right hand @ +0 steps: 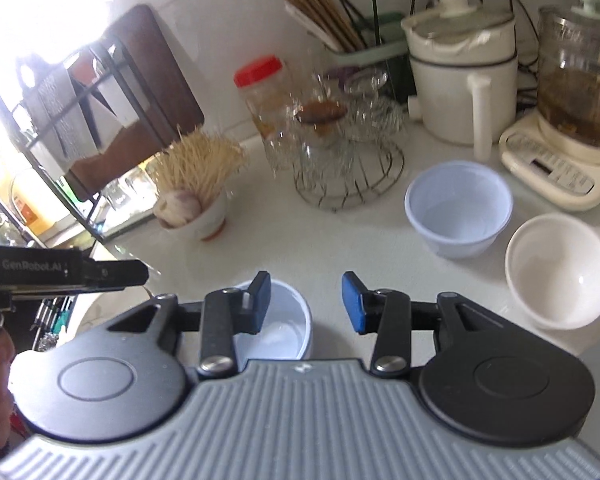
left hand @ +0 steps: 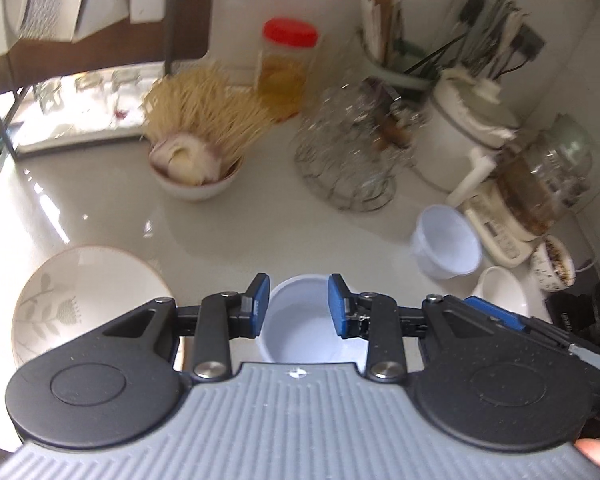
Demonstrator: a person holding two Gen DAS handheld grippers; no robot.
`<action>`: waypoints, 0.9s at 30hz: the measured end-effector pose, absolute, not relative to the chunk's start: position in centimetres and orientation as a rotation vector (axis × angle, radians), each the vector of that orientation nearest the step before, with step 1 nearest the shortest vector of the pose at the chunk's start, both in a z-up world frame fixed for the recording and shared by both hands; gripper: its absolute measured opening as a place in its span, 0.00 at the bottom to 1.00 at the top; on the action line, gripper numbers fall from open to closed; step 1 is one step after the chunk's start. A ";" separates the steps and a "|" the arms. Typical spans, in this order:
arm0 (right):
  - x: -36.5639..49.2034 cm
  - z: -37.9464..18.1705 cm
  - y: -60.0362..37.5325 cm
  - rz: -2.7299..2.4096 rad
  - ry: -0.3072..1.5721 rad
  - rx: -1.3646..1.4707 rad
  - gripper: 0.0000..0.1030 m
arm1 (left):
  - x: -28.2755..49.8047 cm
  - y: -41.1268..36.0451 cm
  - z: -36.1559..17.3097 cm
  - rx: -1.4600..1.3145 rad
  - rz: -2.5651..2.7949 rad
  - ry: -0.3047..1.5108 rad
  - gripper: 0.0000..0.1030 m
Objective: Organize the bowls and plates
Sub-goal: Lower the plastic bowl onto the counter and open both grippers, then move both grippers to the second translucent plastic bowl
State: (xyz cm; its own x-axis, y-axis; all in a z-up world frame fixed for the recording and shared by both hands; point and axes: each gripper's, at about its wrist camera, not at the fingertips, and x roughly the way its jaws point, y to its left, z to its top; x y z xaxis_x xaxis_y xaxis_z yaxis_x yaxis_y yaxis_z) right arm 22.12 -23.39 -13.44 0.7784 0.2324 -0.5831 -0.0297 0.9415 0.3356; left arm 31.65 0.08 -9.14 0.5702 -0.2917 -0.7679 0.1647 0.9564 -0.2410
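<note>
Here the pale blue bowl (left hand: 300,320) stands upright, mouth up.

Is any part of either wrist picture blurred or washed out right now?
Left wrist view: the far counter is smeared, the glass rack and red-lidded jar soft, the near white bowl sharper. Right wrist view: glare whites out the upper left corner; the toothpick bowl and glasses are blurred.

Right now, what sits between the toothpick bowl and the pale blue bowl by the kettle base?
The wire rack of glasses stands between the toothpick bowl and the blue bowl, in the right wrist view.
</note>
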 end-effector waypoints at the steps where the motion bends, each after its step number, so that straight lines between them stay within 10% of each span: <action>1: 21.8 -13.0 -23.4 0.139 0.657 0.312 0.42 | 31.5 -0.1 -8.6 -0.149 -0.275 0.920 0.36; 27: 14.1 -7.0 -21.1 -0.081 0.551 0.284 0.41 | 27.0 0.6 -2.9 -0.113 -0.529 0.855 0.40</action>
